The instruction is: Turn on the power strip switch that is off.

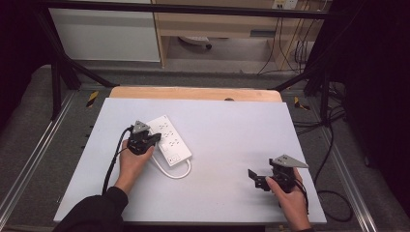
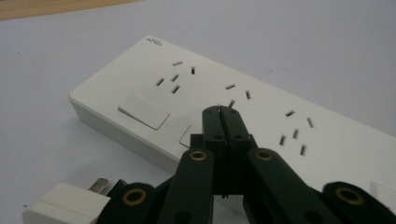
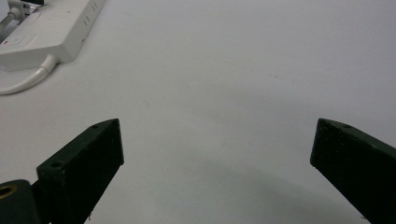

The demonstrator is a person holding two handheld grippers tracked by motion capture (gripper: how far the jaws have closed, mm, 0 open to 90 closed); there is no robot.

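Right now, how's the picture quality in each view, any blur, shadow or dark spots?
High view: table evenly lit, dark surroundings. Left gripper view: power strip sharp, the closed left tool and white plug soft in the foreground. Right gripper view: open right tool blurred, faint shadow on the table beneath.

A pale grey-white board [image 1: 232, 145] covers the desk, with a strip of bare wood [image 1: 193, 93] showing along the desk's far edge. Grey carpet floor [image 1: 29, 130] lies around it. Black metal frame bars [image 1: 63, 72] rise at the far corners, and one runs across the top. Beyond the far edge stand a white cabinet [image 1: 104, 34] and a light wooden unit [image 1: 217, 24]. Black cables [image 1: 333, 145] trail over the floor past the desk's right edge. The far sides are dark.
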